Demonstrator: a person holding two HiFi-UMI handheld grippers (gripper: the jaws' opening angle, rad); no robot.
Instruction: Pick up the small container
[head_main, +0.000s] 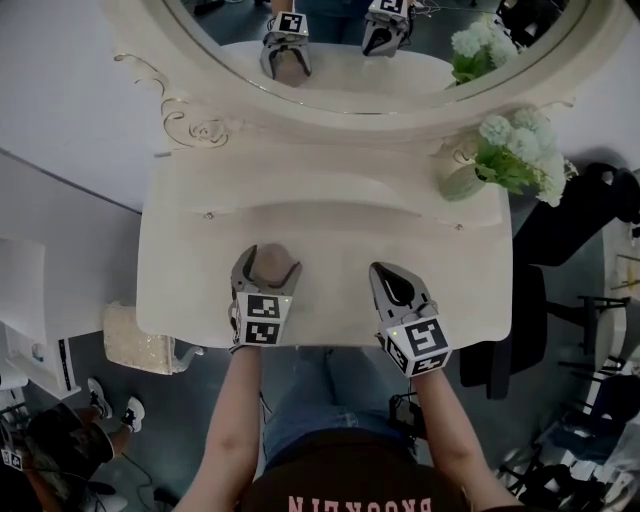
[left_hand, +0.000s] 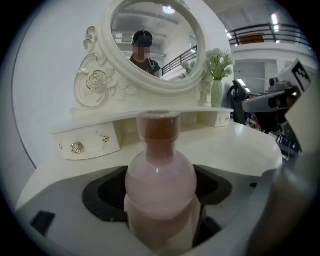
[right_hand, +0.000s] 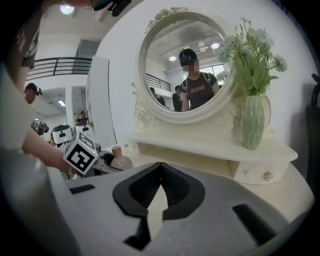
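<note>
Small container between jaws of left tool, front of worktop.
Rounded pale-pink bottle with brown stopper, upright on the cream worktop near its front edge. Left tool spread wide to either side of the bottle, pads not pressing on it. Right tool near, to the right, over the front edge; jaws closed tip to tip, nothing between. Behind: oval mirror in carved frame, green vase of white flowers on raised shelf at right.

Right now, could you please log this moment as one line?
left gripper: open around small container, upright on table | right gripper: shut, empty
</note>
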